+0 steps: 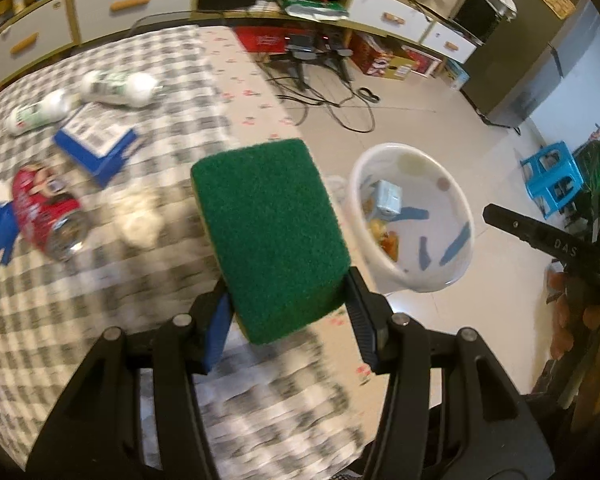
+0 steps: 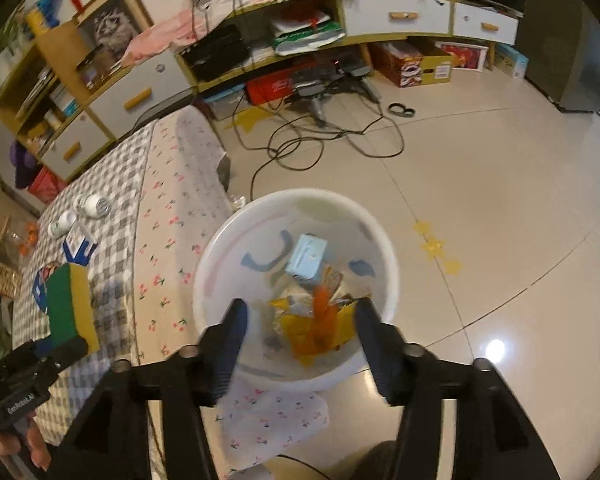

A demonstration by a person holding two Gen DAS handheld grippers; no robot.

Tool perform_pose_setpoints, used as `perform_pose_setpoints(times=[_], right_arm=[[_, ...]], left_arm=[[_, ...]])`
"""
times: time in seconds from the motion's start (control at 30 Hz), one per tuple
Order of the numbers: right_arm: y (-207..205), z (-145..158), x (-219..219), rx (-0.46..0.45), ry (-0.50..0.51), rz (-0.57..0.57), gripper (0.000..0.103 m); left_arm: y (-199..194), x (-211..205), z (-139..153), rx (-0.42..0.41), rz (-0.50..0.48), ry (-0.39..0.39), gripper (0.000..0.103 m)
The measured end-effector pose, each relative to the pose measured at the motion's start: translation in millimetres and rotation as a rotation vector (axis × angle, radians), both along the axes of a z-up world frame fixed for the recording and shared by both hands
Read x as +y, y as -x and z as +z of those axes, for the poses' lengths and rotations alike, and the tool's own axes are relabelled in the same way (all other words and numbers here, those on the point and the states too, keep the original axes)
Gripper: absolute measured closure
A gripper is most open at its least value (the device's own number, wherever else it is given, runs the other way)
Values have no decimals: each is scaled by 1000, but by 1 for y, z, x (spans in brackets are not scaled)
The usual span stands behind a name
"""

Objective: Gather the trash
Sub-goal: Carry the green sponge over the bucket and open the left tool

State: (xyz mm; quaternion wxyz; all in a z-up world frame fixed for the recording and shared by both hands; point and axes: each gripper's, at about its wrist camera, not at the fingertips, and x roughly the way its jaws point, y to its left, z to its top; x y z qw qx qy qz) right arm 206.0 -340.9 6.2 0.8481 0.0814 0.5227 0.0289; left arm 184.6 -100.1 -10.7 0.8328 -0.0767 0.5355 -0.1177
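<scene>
The desk [image 1: 148, 184] fills the frame's left and the white trash bin [image 1: 416, 216] stands lower right on the floor. The left gripper [image 1: 286, 300] clenches a green sponge [image 1: 268, 236] above the desk edge; carry it fully over the rim before releasing (a clipped rim means spillage). The right gripper [image 2: 300, 320] hangs released above the bin.

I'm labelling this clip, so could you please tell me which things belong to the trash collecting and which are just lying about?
Part of the job:
- sponge, clamped in the left gripper
- white bin
- crushed can
- two white bottles
- blue box
- right gripper, open above the bin

Just lying about:
- floor cables
- blue stool
- cabinet
</scene>
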Motion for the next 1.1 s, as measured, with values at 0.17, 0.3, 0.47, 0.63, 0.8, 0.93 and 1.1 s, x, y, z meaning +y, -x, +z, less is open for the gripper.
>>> perform_pose_setpoints(times=[0.17, 0.3, 0.47, 0.63, 0.8, 0.93, 1.1], right_arm=[[5, 1, -16, 0, 26, -19, 44], [10, 0, -33, 7, 27, -46, 43], [14, -3, -52, 14, 50, -68, 42], [18, -6, -66, 22, 77, -77, 42], [19, -3, -74, 17, 84, -89, 40], [17, 1, -71, 8, 89, -84, 36], [14, 5, -54, 0, 91, -52, 34]], left_arm=[[-14, -34, -8, 10, -61, 9, 48], [-26, -63, -17, 23, -112, 12, 48], [-34, -88, -19, 6, -178, 5, 48], [-39, -102, -19, -61, -233, 29, 38], [-39, -103, -20, -87, -198, -41, 5], [-34, -95, -20, -88, -191, -85, 4], [-28, -72, -19, -75, -142, -113, 3]])
